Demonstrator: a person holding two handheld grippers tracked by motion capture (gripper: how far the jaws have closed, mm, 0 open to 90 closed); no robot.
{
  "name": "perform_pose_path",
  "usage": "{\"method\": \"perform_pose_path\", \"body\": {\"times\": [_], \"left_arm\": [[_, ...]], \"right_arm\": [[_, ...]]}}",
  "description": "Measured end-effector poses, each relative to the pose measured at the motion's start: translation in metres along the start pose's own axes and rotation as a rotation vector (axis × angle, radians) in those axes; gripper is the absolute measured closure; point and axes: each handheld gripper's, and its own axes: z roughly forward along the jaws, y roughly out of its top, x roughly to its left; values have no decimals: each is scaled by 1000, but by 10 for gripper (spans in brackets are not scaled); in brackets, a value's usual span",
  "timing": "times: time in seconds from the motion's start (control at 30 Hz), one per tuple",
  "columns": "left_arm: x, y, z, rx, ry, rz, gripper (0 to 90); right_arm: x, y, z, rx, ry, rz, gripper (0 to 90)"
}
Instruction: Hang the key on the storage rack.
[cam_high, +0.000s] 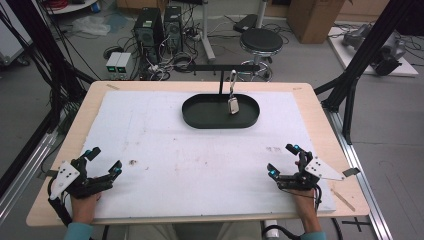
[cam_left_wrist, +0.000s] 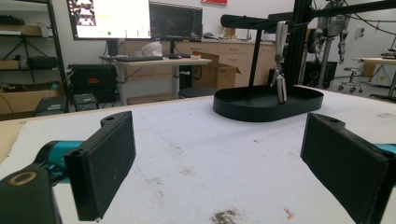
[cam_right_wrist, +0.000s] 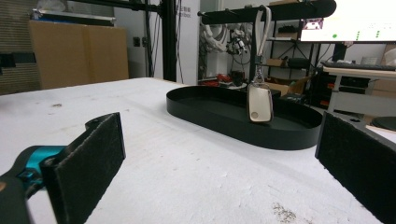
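While two grippers, left gripper (cam_high: 103, 161) and right gripper (cam_high: 283, 159), gape, one key fob (cam_high: 233, 105) hangs.

Black oval tray (cam_high: 200, 116) — cream key fob (cam_high: 233, 105) — stained white mat (cam_high: 165, 150).

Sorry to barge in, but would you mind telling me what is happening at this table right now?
A person holds a claw in each hand at the near edge of the table. The left claw and the right claw are both open and hold nothing. Farther back stands a black oval tray with a T-shaped stand, and a key fob hangs by its strap from the bar, over the tray. Nothing has been grasped.
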Motion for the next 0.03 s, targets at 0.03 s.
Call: {"method": "perform_pose_path", "body": {"times": [0.03], "left_arm": [[0, 0, 0, 0, -1, 1, 107]], "right_arm": [[-1, 0, 0, 0, 0, 6, 8]]}}
